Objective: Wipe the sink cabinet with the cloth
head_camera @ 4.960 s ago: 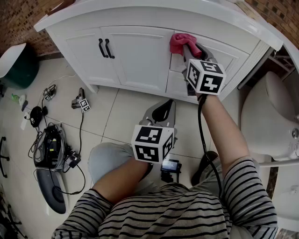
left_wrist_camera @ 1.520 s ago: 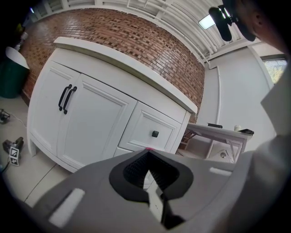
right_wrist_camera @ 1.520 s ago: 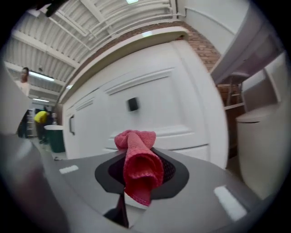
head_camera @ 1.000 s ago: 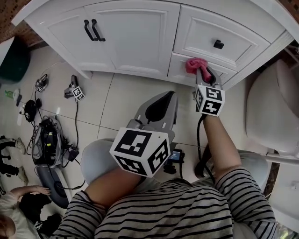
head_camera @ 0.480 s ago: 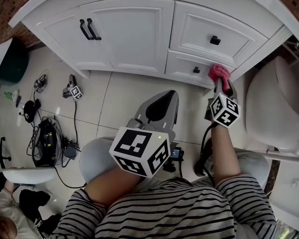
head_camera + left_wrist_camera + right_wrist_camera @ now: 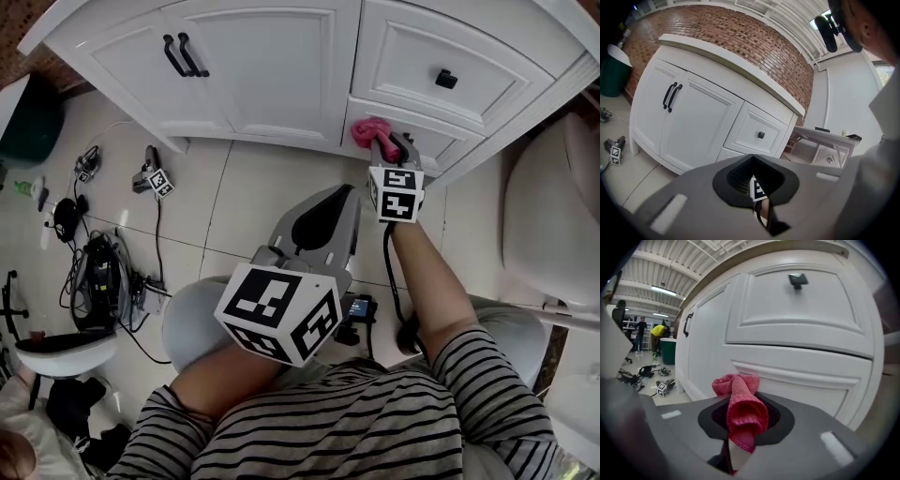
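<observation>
The cloth (image 6: 368, 130), at one o'clock in the head view, is pinkish red against the white sink cabinet (image 6: 272, 66), whose door handles (image 6: 181, 54) at eleven o'clock and drawer knob (image 6: 446, 79) are black. The left gripper (image 6: 323, 214) and the right gripper (image 6: 389, 148) are grey, each carrying a cube of black-and-white square markers. The shirt (image 6: 328, 431) at six o'clock is striped dark and pale, the floor (image 6: 234, 206) is cream tile, and the wall (image 6: 740, 42) is reddish-brown brick.

Bare floor tiles (image 6: 244, 202) between the person's knee (image 6: 192, 319) and the sink cabinet (image 6: 272, 75) leave open room. On the right a toilet (image 6: 553, 216) stands near the cabinet's corner, narrowing that side. Cables and gear (image 6: 94, 272) litter the left floor. Door handles (image 6: 180, 54) and a drawer knob (image 6: 446, 80) jut out.
</observation>
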`<state>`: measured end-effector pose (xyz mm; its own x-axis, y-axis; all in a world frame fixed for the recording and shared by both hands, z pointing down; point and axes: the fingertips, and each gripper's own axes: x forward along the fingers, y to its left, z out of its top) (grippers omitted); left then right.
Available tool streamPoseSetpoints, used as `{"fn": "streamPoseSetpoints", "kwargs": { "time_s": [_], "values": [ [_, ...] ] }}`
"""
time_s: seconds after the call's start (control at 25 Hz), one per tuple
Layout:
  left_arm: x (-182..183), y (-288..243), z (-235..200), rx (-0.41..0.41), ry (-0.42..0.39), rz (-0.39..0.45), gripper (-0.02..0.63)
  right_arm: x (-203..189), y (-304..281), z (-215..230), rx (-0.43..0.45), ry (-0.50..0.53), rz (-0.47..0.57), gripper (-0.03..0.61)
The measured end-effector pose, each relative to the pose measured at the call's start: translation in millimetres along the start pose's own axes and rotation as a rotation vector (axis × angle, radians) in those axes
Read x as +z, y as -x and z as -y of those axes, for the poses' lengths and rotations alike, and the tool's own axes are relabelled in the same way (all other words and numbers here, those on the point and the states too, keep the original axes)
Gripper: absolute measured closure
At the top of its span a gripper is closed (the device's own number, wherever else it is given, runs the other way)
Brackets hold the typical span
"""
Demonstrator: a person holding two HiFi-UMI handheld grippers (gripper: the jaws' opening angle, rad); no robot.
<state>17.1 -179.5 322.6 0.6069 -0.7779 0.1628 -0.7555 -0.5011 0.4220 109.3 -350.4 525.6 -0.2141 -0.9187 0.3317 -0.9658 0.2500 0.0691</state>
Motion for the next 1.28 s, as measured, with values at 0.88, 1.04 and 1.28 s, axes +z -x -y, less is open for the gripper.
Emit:
{"fn": "streamPoseSetpoints", "kwargs": {
  "time_s": [0.88, 1.04, 1.28],
  "values": [
    [-14.0, -13.0, 15.5, -0.017, -0.035, -0.064, 0.614, -60.2, 100.0, 175.4, -0.41, -0.208, -0.097, 0.497],
    [-9.5, 0.5, -1.6, -0.005, -0.022, -0.028, 0.614, -82.8, 55.3, 94.0, -0.232, -0.221, -0.066, 0.499],
    [-9.8, -3.1, -0.3, -0.003, 0.007, -0.027, 0.614, -89.5, -3.4, -5.0, 0.043, -0.074, -0.096, 0.497]
  ]
}}
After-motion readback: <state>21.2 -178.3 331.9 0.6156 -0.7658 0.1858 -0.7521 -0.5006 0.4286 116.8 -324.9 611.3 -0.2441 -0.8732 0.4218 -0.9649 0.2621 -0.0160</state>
